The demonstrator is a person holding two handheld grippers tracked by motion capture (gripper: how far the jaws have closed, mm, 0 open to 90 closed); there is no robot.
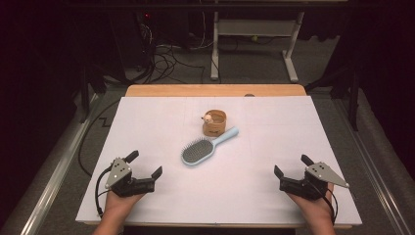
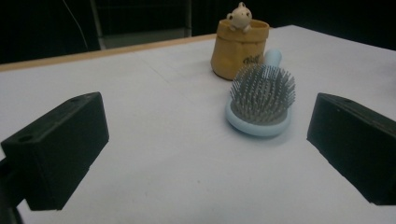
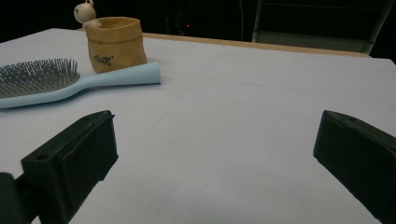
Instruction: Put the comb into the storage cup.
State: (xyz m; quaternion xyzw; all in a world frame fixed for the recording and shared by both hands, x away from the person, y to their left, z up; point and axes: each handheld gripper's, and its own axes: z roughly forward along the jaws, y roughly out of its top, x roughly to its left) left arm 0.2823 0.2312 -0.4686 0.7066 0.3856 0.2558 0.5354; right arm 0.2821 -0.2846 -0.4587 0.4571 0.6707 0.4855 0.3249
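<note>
Nothing is started as I read it: my left hand-held gripper [image 1: 145, 164] and right hand-held gripper [image 1: 291, 165] rest near the table's [image 1: 161, 196] front edge, jaws spread and empty. The hairbrush [image 1: 205, 148] lies mid-table, bristles up, its handle beside the small brown pouch [image 1: 215, 123], untouched; picking it up remains.

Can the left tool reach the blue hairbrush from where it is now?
Probably yes: the left tool is open, and bare table lies between it and the hairbrush.
</note>
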